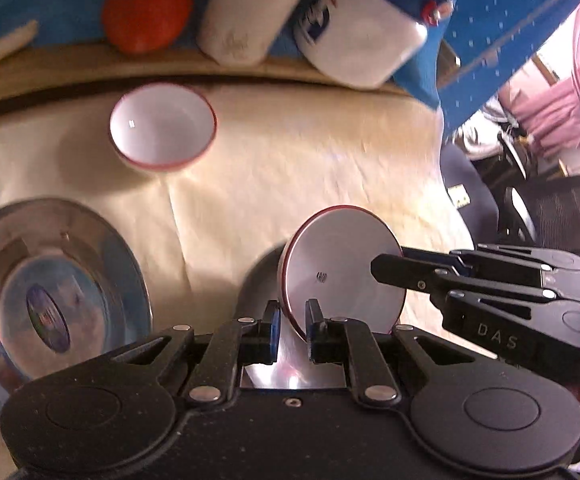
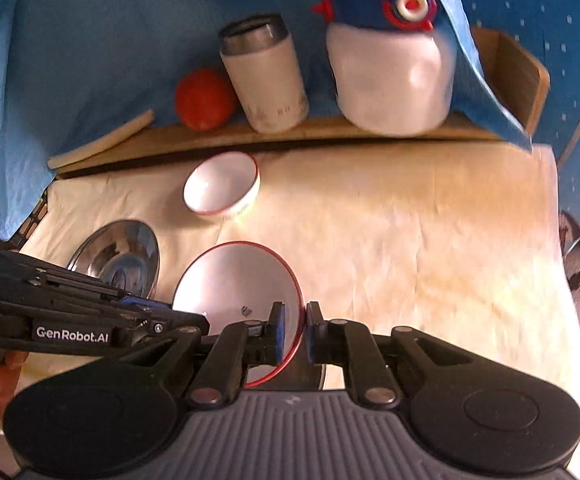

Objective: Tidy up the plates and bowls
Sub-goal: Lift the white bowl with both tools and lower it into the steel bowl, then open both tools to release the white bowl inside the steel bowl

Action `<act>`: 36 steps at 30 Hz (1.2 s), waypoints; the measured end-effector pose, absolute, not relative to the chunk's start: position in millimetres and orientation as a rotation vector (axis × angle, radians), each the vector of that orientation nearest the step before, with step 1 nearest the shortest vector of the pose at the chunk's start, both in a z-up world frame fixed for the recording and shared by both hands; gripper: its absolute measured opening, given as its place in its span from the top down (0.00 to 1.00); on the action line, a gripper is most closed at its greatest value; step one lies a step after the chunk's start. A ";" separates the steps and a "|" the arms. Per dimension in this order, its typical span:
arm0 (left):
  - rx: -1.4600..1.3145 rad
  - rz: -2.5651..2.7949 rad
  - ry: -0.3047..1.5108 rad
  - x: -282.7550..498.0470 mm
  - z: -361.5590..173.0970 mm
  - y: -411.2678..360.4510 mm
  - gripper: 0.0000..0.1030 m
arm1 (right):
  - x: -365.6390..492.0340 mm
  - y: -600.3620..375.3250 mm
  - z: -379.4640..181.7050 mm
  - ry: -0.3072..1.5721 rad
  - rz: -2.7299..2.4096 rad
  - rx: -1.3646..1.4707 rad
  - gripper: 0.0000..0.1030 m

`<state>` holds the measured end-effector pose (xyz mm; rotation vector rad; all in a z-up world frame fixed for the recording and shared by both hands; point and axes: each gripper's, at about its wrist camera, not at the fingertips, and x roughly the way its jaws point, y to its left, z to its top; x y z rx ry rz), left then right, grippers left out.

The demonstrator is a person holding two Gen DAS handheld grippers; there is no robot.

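Both tools, left (image 1: 293,330) and right (image 2: 293,330), clamp one red-rimmed plate (image 2: 237,296); one white bowl (image 1: 162,126), one steel plate (image 1: 49,300) nearby.

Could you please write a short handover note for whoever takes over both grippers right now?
Left gripper: shut on the near rim of the red-rimmed white plate, which is tilted up off the cloth.
Right gripper: shut on the same plate's rim, so both hold it.
Steel plate: flat on the cloth, to the left.
White bowl: upright, alone, farther back.
Done: plate lifted.
Left: probably set it on the steel plate, then place the bowl.
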<state>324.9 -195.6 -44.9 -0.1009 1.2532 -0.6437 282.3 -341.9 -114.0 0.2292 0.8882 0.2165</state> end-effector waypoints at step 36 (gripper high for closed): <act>-0.028 -0.547 1.370 319.8 -64.9 -209.4 0.84 | 297.8 -345.3 -143.6 1.037 0.332 0.266 0.82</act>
